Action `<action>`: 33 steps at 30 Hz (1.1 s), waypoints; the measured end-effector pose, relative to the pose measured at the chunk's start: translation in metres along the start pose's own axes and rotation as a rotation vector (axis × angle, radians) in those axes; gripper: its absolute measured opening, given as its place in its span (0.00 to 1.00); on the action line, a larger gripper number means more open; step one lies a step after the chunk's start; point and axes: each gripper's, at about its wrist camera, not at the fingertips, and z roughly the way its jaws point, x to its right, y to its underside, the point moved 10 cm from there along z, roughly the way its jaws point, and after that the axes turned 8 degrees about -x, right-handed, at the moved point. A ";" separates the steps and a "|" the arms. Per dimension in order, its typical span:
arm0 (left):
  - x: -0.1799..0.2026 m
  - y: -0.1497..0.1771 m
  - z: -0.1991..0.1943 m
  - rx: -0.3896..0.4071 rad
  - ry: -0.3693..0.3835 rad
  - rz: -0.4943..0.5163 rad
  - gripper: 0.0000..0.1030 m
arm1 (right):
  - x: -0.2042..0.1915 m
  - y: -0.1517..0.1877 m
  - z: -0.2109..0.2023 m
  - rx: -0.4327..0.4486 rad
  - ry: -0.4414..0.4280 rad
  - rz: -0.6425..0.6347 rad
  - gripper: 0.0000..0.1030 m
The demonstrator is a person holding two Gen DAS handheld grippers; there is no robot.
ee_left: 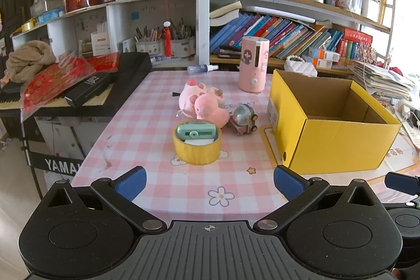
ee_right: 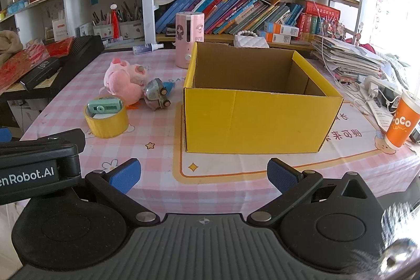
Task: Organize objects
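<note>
Both my grippers, left gripper (ee_left: 210,181) and right gripper (ee_right: 203,175), hang wide and empty at the near table edge. Nearest is the yellow tape roll (ee_left: 197,146), stiff and light I'd guess, a green clip (ee_left: 196,133) loose on top; grab across the rim. Behind, the pink plush (ee_left: 202,102) squashes anywhere. Toy car (ee_left: 242,120): hard, may roll. Right, the yellow box (ee_right: 260,117) looks empty.
</note>
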 end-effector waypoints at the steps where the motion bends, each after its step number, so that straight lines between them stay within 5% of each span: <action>1: 0.000 0.000 0.000 0.000 0.000 0.000 1.00 | 0.000 0.000 0.000 0.000 0.000 0.000 1.00; 33: 0.005 -0.002 0.003 -0.004 0.004 0.003 1.00 | 0.001 -0.001 0.004 -0.005 0.008 -0.004 1.00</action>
